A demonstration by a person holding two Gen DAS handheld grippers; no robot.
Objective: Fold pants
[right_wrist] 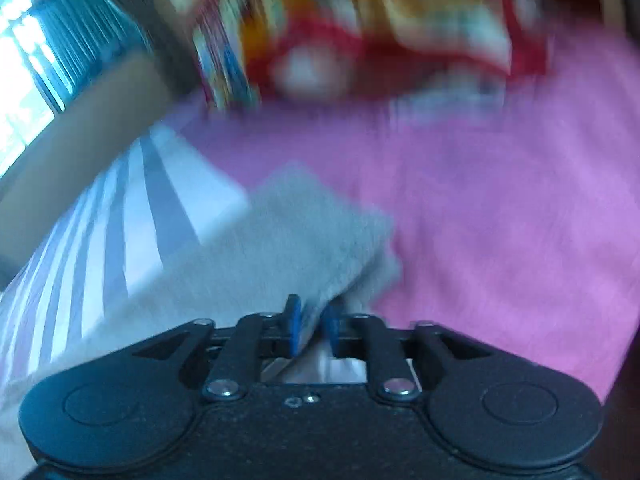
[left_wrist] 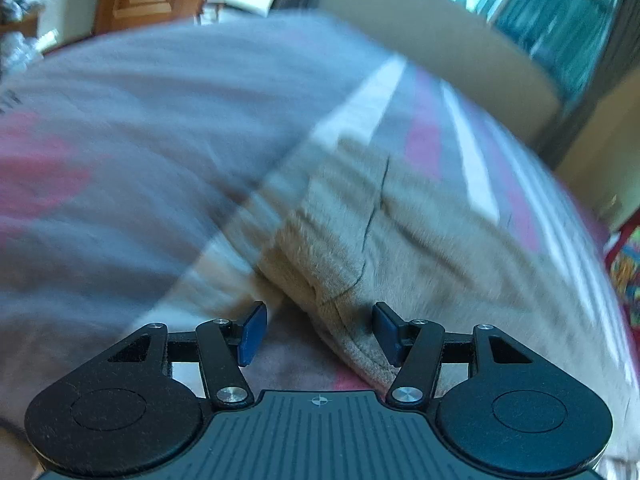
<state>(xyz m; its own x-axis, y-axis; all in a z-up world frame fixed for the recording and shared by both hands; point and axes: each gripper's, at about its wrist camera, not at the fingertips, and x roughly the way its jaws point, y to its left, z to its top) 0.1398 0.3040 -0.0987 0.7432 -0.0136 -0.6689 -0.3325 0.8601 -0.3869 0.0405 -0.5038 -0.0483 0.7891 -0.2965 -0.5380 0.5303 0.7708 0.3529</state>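
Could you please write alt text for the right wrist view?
The right gripper, its blue pads nearly closed, has the edge of the folded grey pants between them. The pants lie across a pink and striped bedspread, with blurred colourful bedding behind.

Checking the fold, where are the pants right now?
The pants lie on the bedspread, a corner between the right gripper pads; in the left view, beside the open left gripper.
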